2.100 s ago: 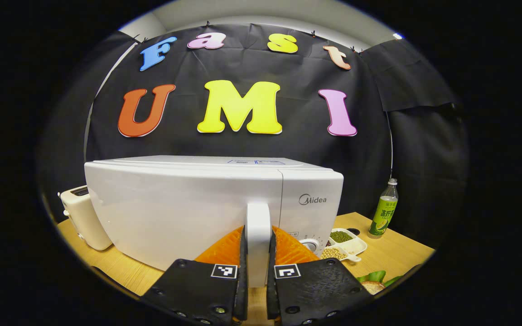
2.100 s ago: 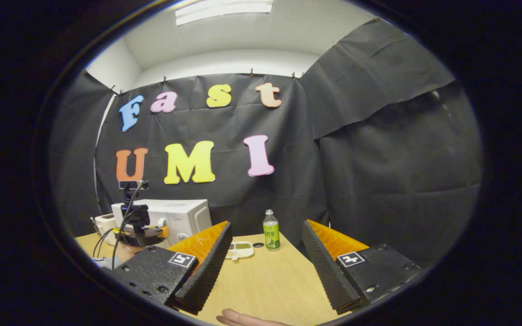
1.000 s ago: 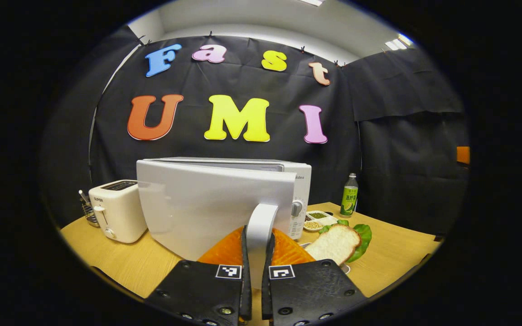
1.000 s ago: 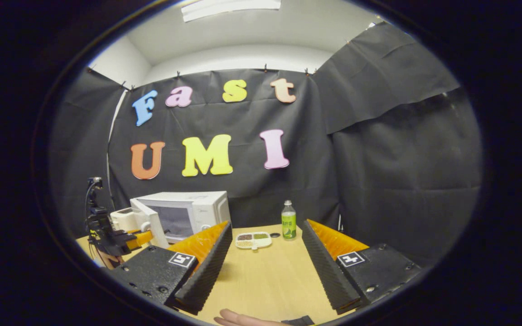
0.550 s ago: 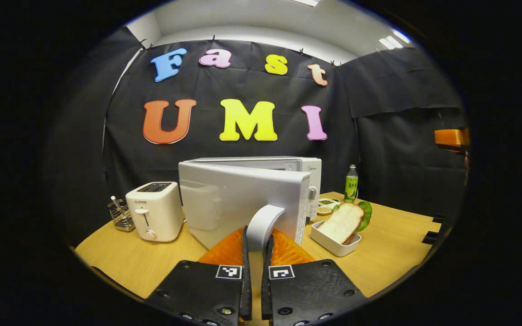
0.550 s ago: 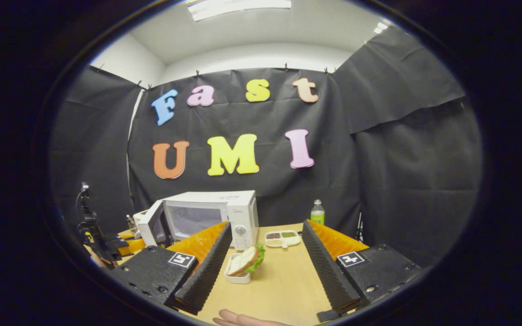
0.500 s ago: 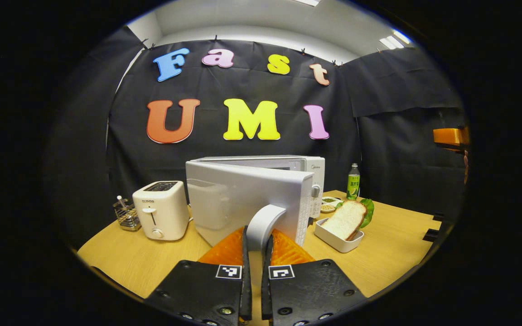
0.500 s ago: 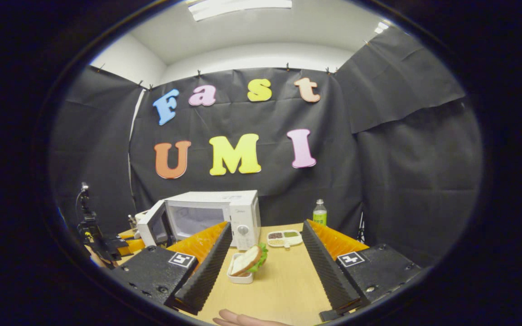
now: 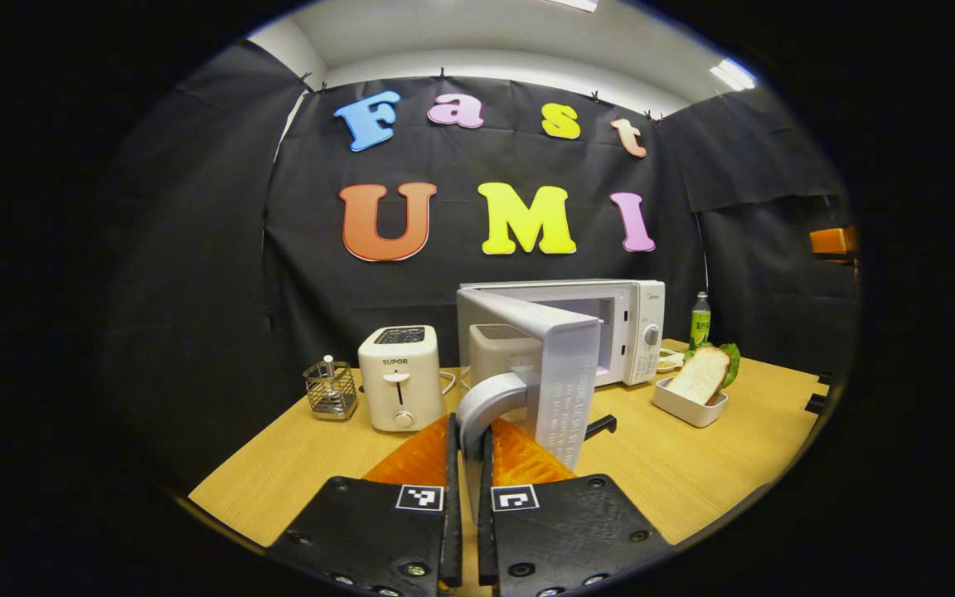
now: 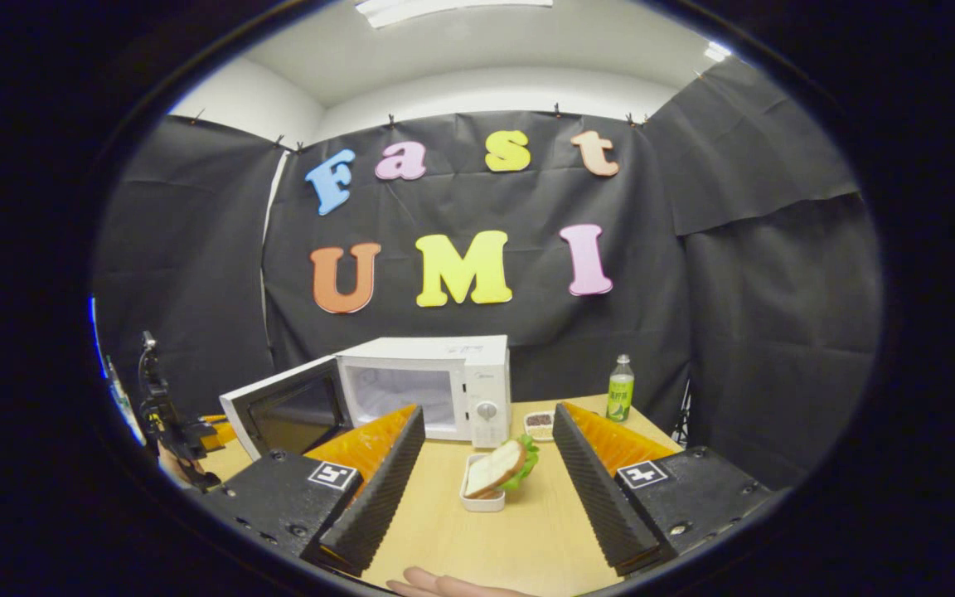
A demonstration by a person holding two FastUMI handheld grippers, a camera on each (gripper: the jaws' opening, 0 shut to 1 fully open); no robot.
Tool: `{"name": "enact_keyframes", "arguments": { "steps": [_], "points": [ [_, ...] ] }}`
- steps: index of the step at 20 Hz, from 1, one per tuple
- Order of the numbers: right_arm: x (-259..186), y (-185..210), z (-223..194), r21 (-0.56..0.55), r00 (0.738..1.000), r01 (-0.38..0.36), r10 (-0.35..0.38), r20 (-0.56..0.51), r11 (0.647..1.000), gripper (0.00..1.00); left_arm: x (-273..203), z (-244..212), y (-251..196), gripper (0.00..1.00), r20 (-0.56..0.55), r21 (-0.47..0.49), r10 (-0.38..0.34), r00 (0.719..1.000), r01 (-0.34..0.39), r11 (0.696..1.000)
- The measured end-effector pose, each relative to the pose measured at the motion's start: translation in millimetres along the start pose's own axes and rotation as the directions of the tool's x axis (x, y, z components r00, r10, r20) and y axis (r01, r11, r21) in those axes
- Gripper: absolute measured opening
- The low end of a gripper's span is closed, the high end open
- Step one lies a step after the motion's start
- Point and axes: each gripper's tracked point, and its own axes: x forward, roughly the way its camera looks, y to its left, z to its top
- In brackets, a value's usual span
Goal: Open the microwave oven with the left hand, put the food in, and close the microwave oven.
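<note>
The white microwave (image 9: 622,319) (image 10: 461,365) stands at the back of the wooden table with its door (image 9: 556,365) (image 10: 278,410) swung wide to the left. My left gripper (image 9: 469,452) is shut on the door's curved white handle (image 9: 486,402). A slice of bread with lettuce (image 9: 705,373) (image 10: 498,468) lies in a small white tray (image 9: 685,410) (image 10: 477,500) in front of the oven. My right gripper (image 10: 482,444) hangs open above the table, the sandwich tray showing between its fingers but farther off.
A white toaster (image 9: 399,377) and a wire holder (image 9: 331,390) stand left of the oven. A green bottle (image 9: 700,319) (image 10: 620,388) and a divided dish of beans (image 10: 538,421) sit to its right. A person's fingers (image 10: 444,584) show at the table's near edge.
My left gripper has pulled the door from shut to wide open, moving back and to the left. The right gripper has turned left, bringing the oven and sandwich into the middle of its view.
</note>
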Motion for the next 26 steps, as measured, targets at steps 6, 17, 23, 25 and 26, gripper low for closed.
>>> {"name": "enact_keyframes", "arguments": {
  "steps": [6,17,23,25,26],
  "points": [
    [9,14,-11,-0.041,0.999,-0.006,0.004,-0.039,0.999,0.99,-24,-13,48,0.23,-0.023,-0.078,0.007,1.0,-0.008,0.997],
    [59,-32,-85,0.015,0.944,-0.025,0.028,-0.328,1.0,0.99,-134,96,47,1.0,0.098,-0.084,0.209,0.973,-0.201,0.976],
    [83,-64,-100,0.065,0.921,-0.01,0.035,-0.388,0.998,0.92,-170,150,-6,0.84,0.152,-0.095,0.208,0.966,-0.195,0.976],
    [96,-76,-105,0.069,0.908,-0.02,0.047,-0.417,0.997,0.99,-170,154,-21,0.95,0.143,-0.095,0.211,0.967,-0.199,0.975],
    [103,-82,-108,0.076,0.898,-0.027,0.057,-0.437,0.997,0.99,-167,152,-27,0.95,0.122,-0.099,0.215,0.969,-0.203,0.974]
  ]
}}
